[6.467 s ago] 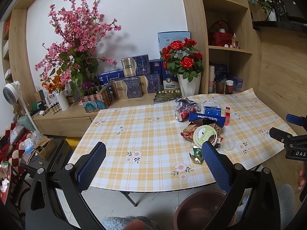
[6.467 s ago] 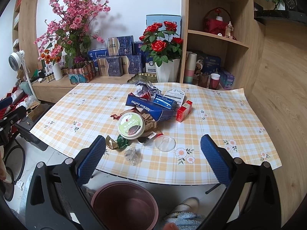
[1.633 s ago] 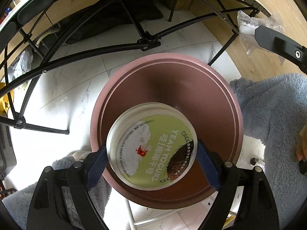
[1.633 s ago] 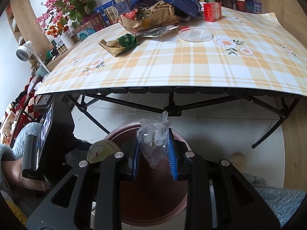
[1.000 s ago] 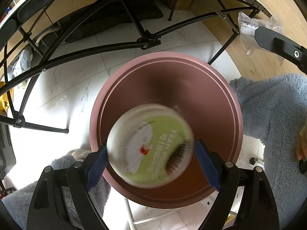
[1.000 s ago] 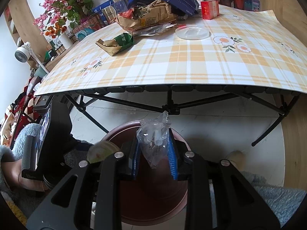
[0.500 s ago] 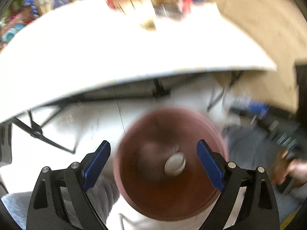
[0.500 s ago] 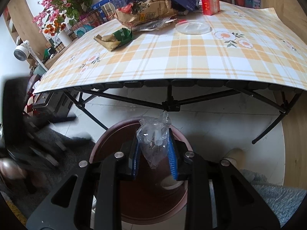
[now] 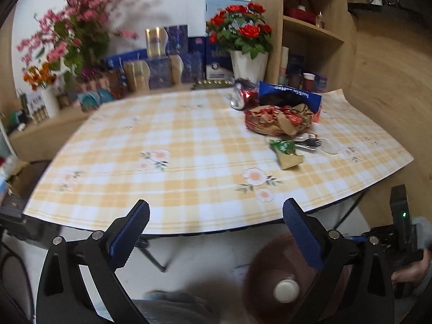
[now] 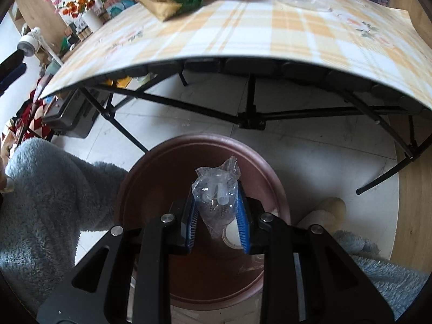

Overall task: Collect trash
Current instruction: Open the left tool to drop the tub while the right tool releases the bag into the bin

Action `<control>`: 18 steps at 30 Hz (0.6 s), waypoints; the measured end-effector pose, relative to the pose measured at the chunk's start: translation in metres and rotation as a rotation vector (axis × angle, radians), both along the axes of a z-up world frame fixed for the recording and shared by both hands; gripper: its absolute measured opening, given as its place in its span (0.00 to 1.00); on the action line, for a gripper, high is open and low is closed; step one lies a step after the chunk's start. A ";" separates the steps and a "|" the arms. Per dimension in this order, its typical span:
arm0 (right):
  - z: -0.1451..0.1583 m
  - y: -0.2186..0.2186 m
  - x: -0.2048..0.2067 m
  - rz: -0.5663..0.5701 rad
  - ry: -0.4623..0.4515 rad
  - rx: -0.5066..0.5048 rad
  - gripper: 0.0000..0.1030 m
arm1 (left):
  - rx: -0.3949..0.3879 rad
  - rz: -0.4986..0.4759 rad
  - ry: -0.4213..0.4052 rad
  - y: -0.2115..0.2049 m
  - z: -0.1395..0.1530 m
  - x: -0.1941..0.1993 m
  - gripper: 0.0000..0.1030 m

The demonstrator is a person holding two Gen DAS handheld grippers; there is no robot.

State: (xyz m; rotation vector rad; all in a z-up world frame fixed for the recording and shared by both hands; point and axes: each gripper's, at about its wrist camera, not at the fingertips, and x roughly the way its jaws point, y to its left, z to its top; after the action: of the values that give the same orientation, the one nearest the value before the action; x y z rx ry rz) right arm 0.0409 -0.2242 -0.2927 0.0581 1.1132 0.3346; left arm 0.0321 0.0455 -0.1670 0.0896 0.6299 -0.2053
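The right gripper (image 10: 217,216) pinches a crumpled clear bag (image 10: 216,189) right over the brown bin (image 10: 151,172) on the floor, where a white cup (image 10: 232,233) already lies. The bag is light and clingy, so on release it may stick to a pad or drift past the rim. The left gripper (image 9: 216,232) gapes wide and empty, facing the tabletop (image 9: 172,135). More trash sits toward the far right corner: a green wrapper (image 9: 286,152) and a paper bag (image 9: 278,120). A careless reach there could sweep pieces off the right edge.
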 end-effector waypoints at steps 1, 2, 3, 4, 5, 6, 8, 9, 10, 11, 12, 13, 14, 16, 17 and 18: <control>-0.001 0.002 0.000 0.004 0.008 -0.007 0.28 | 0.004 -0.003 -0.006 0.003 -0.001 -0.002 0.94; -0.003 0.003 0.000 0.010 0.014 -0.013 0.28 | 0.003 -0.002 -0.007 0.005 -0.002 -0.003 0.94; -0.004 0.004 0.000 0.015 0.018 -0.018 0.28 | -0.003 -0.002 -0.003 0.008 -0.004 -0.005 0.94; -0.006 0.005 -0.001 0.020 0.025 -0.024 0.28 | -0.011 -0.004 0.005 0.008 -0.006 -0.004 0.94; -0.007 0.006 -0.001 0.024 0.032 -0.030 0.28 | -0.011 -0.003 0.014 0.007 -0.009 -0.003 0.94; -0.008 0.007 -0.001 0.027 0.039 -0.034 0.28 | -0.006 0.005 0.021 0.006 -0.012 -0.002 0.94; -0.012 0.009 0.000 0.035 0.062 -0.041 0.28 | 0.009 0.027 0.038 0.004 -0.019 0.002 0.94; -0.014 0.010 0.001 0.039 0.077 -0.045 0.28 | 0.011 0.029 0.045 0.002 -0.021 0.003 0.94; -0.017 0.010 0.002 0.042 0.091 -0.053 0.28 | 0.011 0.029 0.048 0.001 -0.022 0.004 0.94; -0.020 0.011 0.002 0.043 0.106 -0.067 0.28 | 0.012 0.026 0.051 0.000 -0.023 0.005 0.94; -0.022 0.012 0.002 0.044 0.117 -0.074 0.28 | 0.013 0.021 0.056 -0.001 -0.024 0.005 0.94; -0.023 0.012 0.002 0.045 0.127 -0.080 0.28 | 0.013 0.017 0.062 -0.001 -0.025 0.006 0.94; -0.025 0.012 0.002 0.046 0.133 -0.082 0.28 | 0.014 0.015 0.067 -0.002 -0.026 0.006 0.94; -0.027 0.011 0.002 0.046 0.142 -0.084 0.28 | 0.014 0.017 0.072 -0.002 -0.027 0.007 0.94; -0.027 0.011 0.002 0.045 0.144 -0.084 0.28 | 0.012 0.020 0.074 -0.001 -0.027 0.007 0.94; -0.028 0.011 0.002 0.046 0.146 -0.085 0.28 | 0.009 0.022 0.076 -0.001 -0.027 0.008 0.94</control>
State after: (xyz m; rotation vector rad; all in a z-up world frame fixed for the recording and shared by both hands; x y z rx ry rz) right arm 0.0432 -0.2128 -0.3204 -0.0181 1.2739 0.3275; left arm 0.0400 0.0448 -0.1945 0.0837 0.7076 -0.1854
